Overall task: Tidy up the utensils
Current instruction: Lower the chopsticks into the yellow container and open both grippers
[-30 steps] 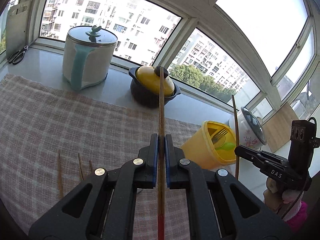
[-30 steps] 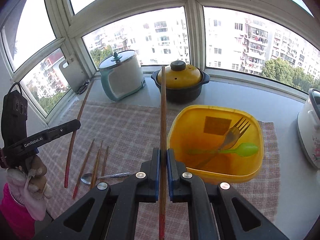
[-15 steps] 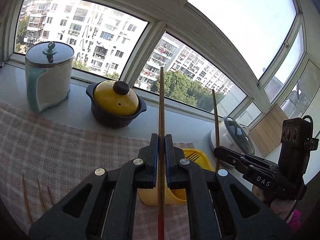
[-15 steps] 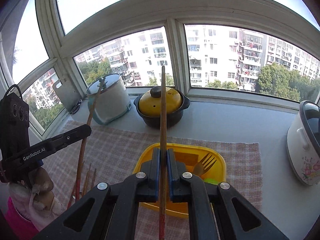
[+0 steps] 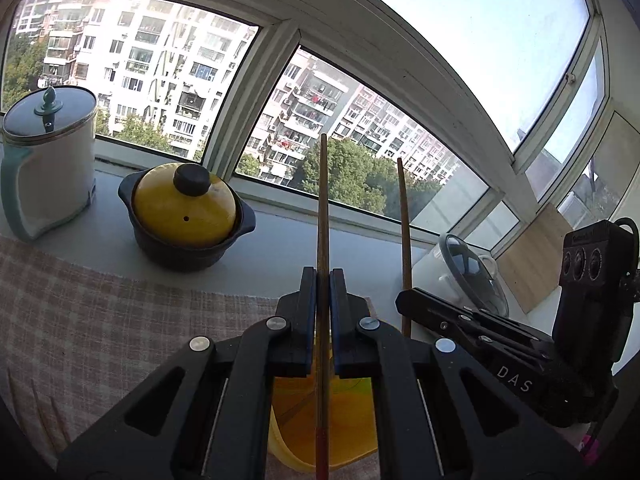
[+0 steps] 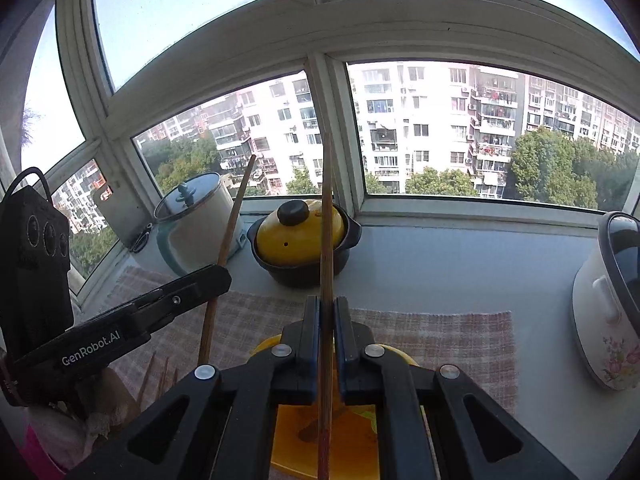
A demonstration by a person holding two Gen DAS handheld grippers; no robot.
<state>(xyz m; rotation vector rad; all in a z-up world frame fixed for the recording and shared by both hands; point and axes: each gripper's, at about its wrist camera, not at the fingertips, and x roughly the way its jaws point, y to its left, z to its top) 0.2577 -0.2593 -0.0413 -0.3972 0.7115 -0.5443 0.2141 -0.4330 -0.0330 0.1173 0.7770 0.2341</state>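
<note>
The left tool (image 5: 323, 280) is clamped on a chopstick (image 5: 322, 208), the right tool (image 6: 327, 308) on another chopstick (image 6: 326, 216); both sticks stand nearly upright over the yellow container (image 6: 344, 432). "GenRobot.AI" shows only in the right view, "DAS" only in the left. Loose chopsticks (image 6: 160, 376) lie on the checked cloth (image 6: 440, 336).

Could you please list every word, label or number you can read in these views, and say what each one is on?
"DAS": white letters on the side of the right gripper, seen in the left wrist view.
"GenRobot.AI": white letters on the side of the left gripper, seen in the right wrist view.
Small print atop the right gripper's camera housing: too blurred.
</note>
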